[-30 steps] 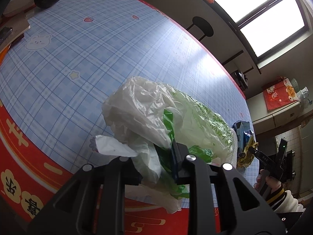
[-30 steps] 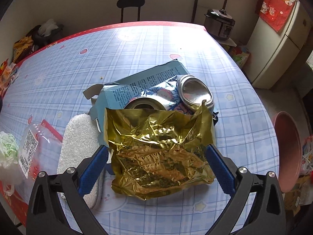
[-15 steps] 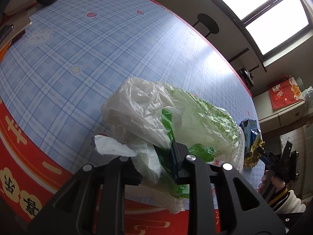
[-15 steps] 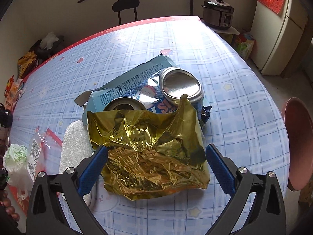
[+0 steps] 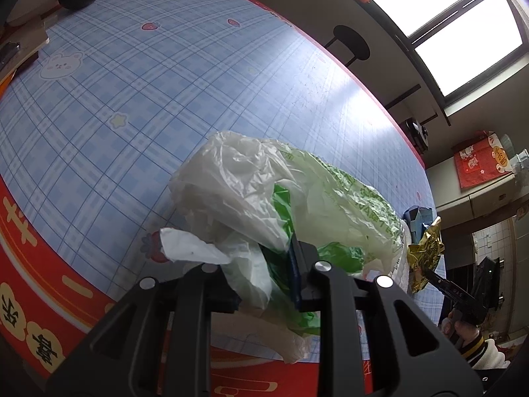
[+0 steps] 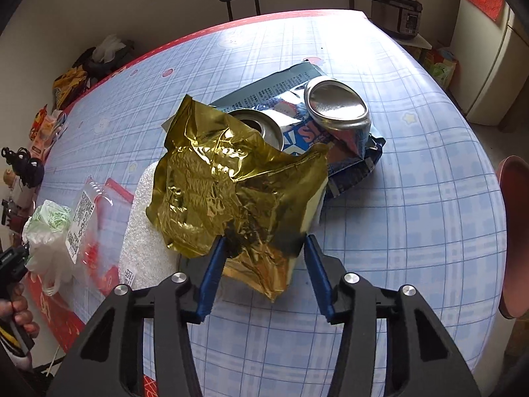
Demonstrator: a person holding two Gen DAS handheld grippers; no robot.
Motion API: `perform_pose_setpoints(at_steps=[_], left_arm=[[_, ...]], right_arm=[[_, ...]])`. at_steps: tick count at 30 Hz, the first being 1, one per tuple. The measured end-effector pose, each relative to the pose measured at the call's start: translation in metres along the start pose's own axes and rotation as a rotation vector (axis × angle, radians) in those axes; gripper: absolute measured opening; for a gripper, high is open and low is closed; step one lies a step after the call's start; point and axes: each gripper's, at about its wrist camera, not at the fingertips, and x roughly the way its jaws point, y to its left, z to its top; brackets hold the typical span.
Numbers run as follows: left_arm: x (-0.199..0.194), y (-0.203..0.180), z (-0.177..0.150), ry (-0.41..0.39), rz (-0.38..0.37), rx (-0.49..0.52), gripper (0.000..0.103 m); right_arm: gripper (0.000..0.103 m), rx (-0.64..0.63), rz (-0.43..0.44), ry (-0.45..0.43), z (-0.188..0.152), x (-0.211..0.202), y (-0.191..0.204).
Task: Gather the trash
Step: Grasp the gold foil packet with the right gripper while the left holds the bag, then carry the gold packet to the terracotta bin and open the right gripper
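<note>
While the left hand-held gripper point(image 5: 264, 278) clamps the plastic bag point(image 5: 264, 192), the right hand-held gripper point(image 6: 263, 264), jaws just closing, pinches a gold wrapper point(image 6: 231, 178); crushed can point(image 6: 337, 109), carton point(image 6: 281, 86) remain on the desk point(image 6: 413, 215).

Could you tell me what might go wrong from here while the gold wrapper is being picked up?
1. The right claw has just been closing on the crumpled gold wrapper; its slick foil may slip out when lifted.
2. The wrapper overlaps the crushed can, so lifting could drag or roll it.
3. The left claw pinches only a fold of the plastic bag, which could slide free.
</note>
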Motion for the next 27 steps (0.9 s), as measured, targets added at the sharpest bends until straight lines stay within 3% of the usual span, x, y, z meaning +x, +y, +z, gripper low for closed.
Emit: perform_pose_setpoints(at_steps=[3,4,6,10,11,13,14,17,27], left_arm=[[-0.001,-0.001,0.000,0.000,0.001,0.001,0.025],[-0.001,-0.001,-0.001,0.000,0.002,0.003,0.025],[-0.002,0.001,-0.002,0.003,0.003,0.005,0.025],[-0.002,0.000,-0.004,0.011,0.015,0.011,0.025],[-0.002,0.001,-0.005,0.013,0.019,0.013,0.025],[-0.005,0.001,-0.004,0.009,0.023,0.017,0.025],[-0.007,0.001,-0.004,0.003,0.017,0.020,0.024],[-0.022,-0.003,-0.001,-0.030,-0.021,0.038,0.024],[-0.074,-0.026,0.020,-0.188,-0.112,0.090,0.022]], right_arm=[[0.048,0.004,-0.010,-0.007,-0.002,-0.002,0.001],[0.064,0.012,-0.014,-0.011,-0.002,-0.002,-0.002],[0.082,0.045,-0.019,-0.030,-0.001,-0.001,-0.006],[0.083,0.111,0.036,-0.023,0.000,0.010,-0.018],[0.083,0.118,0.051,-0.024,0.000,0.013,-0.018],[0.064,0.123,0.093,-0.031,0.001,0.016,-0.015],[0.062,0.123,0.093,-0.035,0.001,0.015,-0.012],[0.041,0.095,0.085,-0.056,0.001,0.003,0.004],[0.039,-0.110,0.087,-0.192,0.002,-0.064,0.046]])
